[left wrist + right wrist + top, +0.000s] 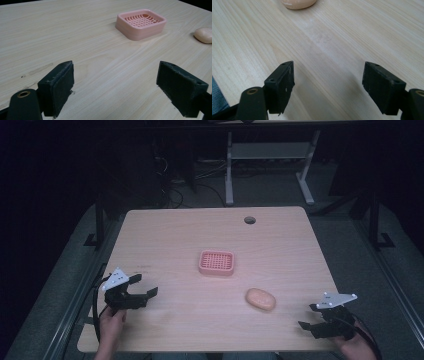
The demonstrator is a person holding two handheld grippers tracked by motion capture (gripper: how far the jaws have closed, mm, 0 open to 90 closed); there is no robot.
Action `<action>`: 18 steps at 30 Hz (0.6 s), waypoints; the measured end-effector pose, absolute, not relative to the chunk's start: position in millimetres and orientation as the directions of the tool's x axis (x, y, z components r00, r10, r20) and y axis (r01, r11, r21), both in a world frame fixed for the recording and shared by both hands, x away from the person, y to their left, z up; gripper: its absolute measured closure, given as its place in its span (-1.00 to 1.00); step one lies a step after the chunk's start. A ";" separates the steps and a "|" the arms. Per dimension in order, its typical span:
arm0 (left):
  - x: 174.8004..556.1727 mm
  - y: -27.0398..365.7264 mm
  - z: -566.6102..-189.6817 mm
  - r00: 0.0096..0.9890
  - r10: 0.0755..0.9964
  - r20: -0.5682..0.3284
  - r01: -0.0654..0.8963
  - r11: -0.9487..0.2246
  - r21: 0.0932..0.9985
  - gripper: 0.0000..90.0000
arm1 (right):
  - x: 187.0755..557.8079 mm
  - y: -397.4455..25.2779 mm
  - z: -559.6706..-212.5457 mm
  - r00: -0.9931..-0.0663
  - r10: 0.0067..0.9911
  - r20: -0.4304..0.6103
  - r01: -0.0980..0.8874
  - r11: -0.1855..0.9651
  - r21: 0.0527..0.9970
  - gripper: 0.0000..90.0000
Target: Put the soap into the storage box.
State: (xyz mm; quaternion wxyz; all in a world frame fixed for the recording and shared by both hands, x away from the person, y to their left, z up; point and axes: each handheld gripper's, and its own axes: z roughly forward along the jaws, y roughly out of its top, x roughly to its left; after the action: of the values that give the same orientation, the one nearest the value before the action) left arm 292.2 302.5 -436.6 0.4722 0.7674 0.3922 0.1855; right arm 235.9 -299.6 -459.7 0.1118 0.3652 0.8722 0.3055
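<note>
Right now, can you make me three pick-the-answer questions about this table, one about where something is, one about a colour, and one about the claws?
1. Where does the oval peach soap bar lie?
A. in the dish
B. on the bare wooden table
C. in a claw

2. What colour is the slotted plastic soap dish?
A. pink
B. green
C. blue

3. How are the left claw and right claw?
A. both shut
B. one holds soap
C. both open, holding nothing

Answers: 1 B, the soap sits on wood apart from the dish. 2 A, the dish looks pink. 3 C, wide gaps show between the jaws.
</note>
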 end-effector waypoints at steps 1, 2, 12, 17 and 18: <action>292.2 302.5 -436.6 0.624 0.777 -0.086 0.427 -0.247 0.870 -0.68 | 237.2 -298.7 -459.8 -0.714 0.699 0.025 0.563 0.553 0.615 -0.44; 292.0 302.4 -436.6 0.624 0.776 -0.087 0.426 -0.245 0.871 -0.68 | 237.9 -297.6 -459.8 -0.716 0.697 0.027 0.564 0.556 0.611 -0.44; 290.1 302.3 -435.8 0.625 0.776 -0.085 0.423 -0.245 0.872 -0.68 | 247.9 -287.6 -453.2 -0.739 0.673 0.017 0.552 0.592 0.587 -0.44; 290.1 302.4 -435.8 0.628 0.774 -0.079 0.419 -0.250 0.873 -0.68 | 252.5 -283.5 -450.4 -0.750 0.661 0.019 0.552 0.609 0.569 -0.44; 290.0 302.3 -435.7 0.625 0.776 -0.083 0.422 -0.247 0.872 -0.68 | 253.3 -282.9 -450.0 -0.751 0.660 0.019 0.551 0.611 0.568 -0.44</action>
State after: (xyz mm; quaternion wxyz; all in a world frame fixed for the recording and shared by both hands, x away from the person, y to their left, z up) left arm 290.0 302.3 -435.7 0.4735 0.7671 0.3904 0.1870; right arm 253.3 -282.9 -450.0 0.0966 0.3392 0.8923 0.2818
